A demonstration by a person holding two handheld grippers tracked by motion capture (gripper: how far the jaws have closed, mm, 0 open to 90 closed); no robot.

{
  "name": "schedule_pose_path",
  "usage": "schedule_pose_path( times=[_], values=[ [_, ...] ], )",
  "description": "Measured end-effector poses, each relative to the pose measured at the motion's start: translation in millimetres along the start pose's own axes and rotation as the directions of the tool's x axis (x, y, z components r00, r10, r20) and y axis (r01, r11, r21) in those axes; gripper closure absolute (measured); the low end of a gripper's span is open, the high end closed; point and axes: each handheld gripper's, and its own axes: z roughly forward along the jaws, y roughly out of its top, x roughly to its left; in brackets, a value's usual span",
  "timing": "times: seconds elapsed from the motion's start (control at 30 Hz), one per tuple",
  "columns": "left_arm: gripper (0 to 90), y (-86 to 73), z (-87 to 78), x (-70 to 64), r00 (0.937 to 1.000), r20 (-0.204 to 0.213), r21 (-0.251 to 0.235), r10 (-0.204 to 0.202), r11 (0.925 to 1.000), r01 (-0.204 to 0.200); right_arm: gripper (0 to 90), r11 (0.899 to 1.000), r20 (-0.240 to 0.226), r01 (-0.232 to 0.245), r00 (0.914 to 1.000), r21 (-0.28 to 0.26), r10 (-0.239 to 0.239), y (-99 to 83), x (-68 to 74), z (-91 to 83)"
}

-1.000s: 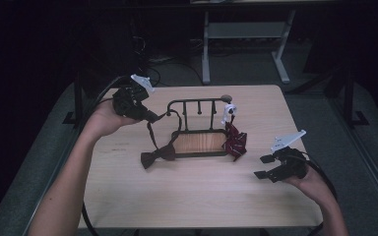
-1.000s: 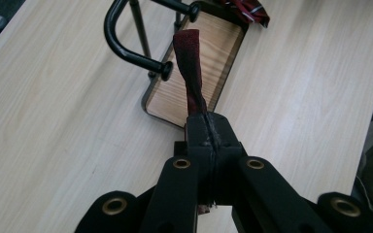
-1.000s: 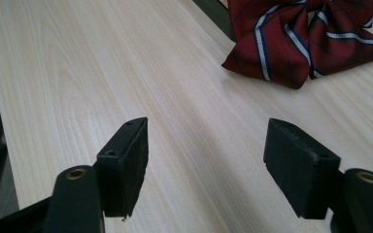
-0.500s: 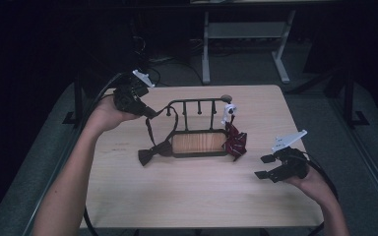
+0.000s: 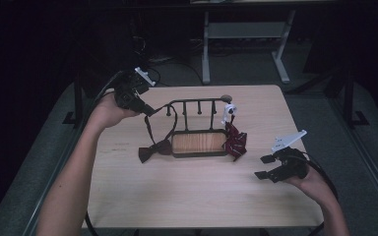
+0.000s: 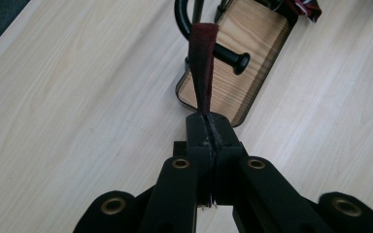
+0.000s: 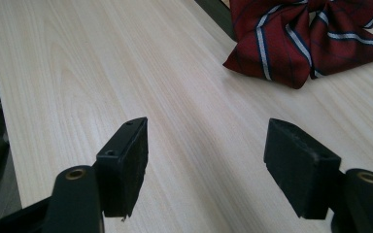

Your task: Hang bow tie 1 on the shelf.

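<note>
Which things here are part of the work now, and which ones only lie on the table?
In use:
- left gripper, shut on the dark bow tie's strap
- dark bow tie, lying at the rack's left end
- black rack with a wooden base

Lying about:
- striped red bow tie, at the rack's right end
- right gripper, open, holding nothing

The high view looks forward and down from above the person's side onto the whole wooden table, with dark floor and a desk frame beyond. The left gripper view sits close above the tabletop, looking along its closed jaws toward the black rack and its wooden base. The right gripper view sits low over the table, facing the striped red bow tie. All 3 views share the tabletop; the high view also takes in the rack and bow tie.
</note>
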Motion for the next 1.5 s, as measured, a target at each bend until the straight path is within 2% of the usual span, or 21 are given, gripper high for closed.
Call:
schedule_pose_path(
  times=[0.27, 0.5, 0.77, 1.33, 1.5],
  values=[
    [88.8, 3.6, 4.9, -1.5, 0.9998, -0.014, 0.039, 0.018, 0.9991, -0.017, 32.5, 1.0, -0.001, 0.005, 1.0, -0.003, -0.005, -0.3, -0.5, 0.0],
    [85.0, 3.9, 4.9, 1.6, 0.9993, -0.038, 0.049, 0.002, 0.9988, -0.001, 32.4, 1.0, -0.002, 0.001, 1.0, -0.005, -0.001, -1.0, -1.1, -0.9],
    [81.3, 0.2, 1.7, 2.9, 0.9988, -0.047, 0.047, -0.013, 0.9988, 0.015, 32.4, 1.0, -0.001, -0.005, 1.0, -0.004, 0.005, -1.6, -1.7, -1.8],
    [76.3, -0.2, 0.3, -5.7, 0.9993, -0.031, 0.051, 0.022, 0.9985, -0.021, 32.2, 1.0, 0.006, -0.011, 0.9999, -0.002, 0.011, -4.0, -2.2, -1.2],
    [75.1, -1.3, 0.0, -7.3, 0.999, -0.025, 0.054, 0.038, 0.9979, -0.037, 32.2, 1.0, 0.011, -0.031, 0.9995, -0.002, 0.031, -6.8, -3.4, -2.7]
  ],
)
